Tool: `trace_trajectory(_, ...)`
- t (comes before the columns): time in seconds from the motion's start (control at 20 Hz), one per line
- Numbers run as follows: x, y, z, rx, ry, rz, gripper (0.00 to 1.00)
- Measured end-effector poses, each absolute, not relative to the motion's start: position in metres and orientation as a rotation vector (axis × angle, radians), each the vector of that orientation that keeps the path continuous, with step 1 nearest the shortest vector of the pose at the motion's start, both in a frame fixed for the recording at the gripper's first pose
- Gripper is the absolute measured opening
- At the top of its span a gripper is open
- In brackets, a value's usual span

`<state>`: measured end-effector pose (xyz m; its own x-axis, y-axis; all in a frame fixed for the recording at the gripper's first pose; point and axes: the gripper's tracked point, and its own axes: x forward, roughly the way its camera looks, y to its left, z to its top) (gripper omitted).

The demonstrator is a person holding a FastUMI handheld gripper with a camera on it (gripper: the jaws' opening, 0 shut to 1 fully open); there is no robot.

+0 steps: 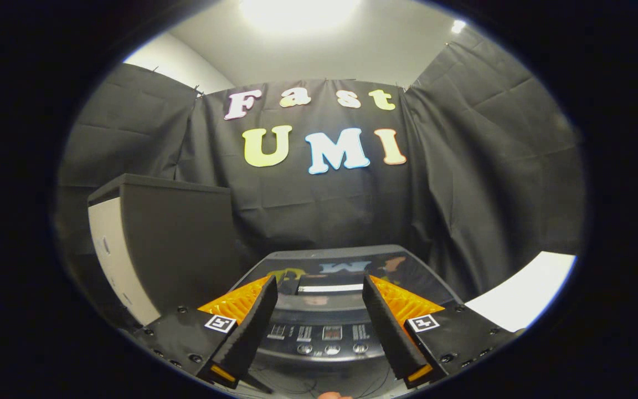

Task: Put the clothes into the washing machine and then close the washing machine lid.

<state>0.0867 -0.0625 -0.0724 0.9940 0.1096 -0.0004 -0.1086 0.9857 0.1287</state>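
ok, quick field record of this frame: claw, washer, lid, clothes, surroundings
claw: open, holding nothing
washing machine: just ahead of the claw, between the fingers
lid: glossy dark top, looks closed
control panel: row of round buttons and a small display, facing the claw
clothes: cannot tell where
cabinet: dark box with pale side, beside the washer
white surface: on the washer's other side

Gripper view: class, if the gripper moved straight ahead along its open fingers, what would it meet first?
Probably the washing machine: its control panel lies between the open gripper fingers, though depth is unclear.

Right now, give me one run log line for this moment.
gripper: open, holding nothing | washing machine: just ahead | lid: down, glossy | control panel: between fingers
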Motion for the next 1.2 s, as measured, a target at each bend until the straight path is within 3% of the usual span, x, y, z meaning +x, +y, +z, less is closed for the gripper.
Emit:
trace_trajectory(0.55, -0.03, -0.077, -0.104, 0.213, 0.002, 0.067, 0.98)
trace_trajectory(1.2, -0.043, -0.067, -0.1, 0.119, -0.052, 0.103, 0.98)
